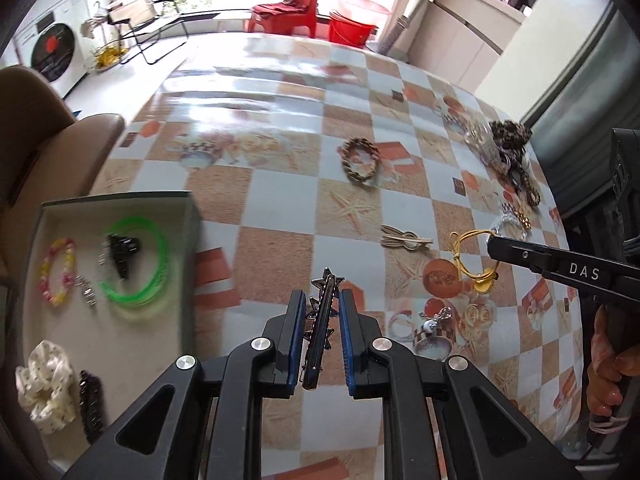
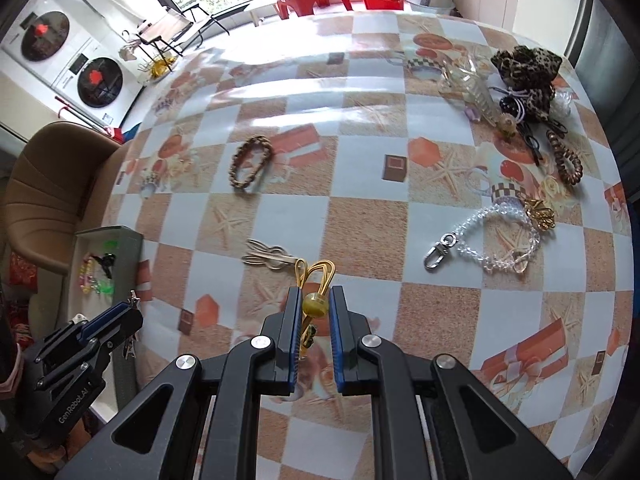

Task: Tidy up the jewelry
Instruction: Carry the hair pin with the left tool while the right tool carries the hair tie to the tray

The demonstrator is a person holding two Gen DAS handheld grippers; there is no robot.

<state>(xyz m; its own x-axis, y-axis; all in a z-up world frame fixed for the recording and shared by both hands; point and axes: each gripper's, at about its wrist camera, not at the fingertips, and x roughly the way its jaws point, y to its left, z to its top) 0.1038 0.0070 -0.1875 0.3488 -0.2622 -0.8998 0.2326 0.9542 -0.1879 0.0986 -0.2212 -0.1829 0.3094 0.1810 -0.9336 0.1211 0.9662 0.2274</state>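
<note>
My left gripper (image 1: pixel 320 300) is shut on a dark metal hair clip with stars (image 1: pixel 322 312) and holds it above the table, to the right of the grey box (image 1: pixel 192 216). The box holds a green bangle (image 1: pixel 138 264), a black claw clip (image 1: pixel 122 250), a pink-yellow bead bracelet (image 1: pixel 58 272) and a white scrunchie (image 1: pixel 46 384). My right gripper (image 2: pixel 315 294) is shut on a yellow elastic hair tie with a bead (image 2: pixel 316 280); it also shows in the left wrist view (image 1: pixel 476 260). The left gripper appears at lower left in the right wrist view (image 2: pixel 132 312).
On the checkered tablecloth lie a braided brown bracelet (image 2: pixel 250 162), a beige hair clip (image 2: pixel 266 258), a clear bead chain with clasp (image 2: pixel 484 240), a gold crown clip (image 2: pixel 540 212), a brown coil tie (image 2: pixel 564 164), a leopard scrunchie (image 2: pixel 528 68) and a small charm (image 1: pixel 434 318). A brown chair (image 2: pixel 48 184) stands left.
</note>
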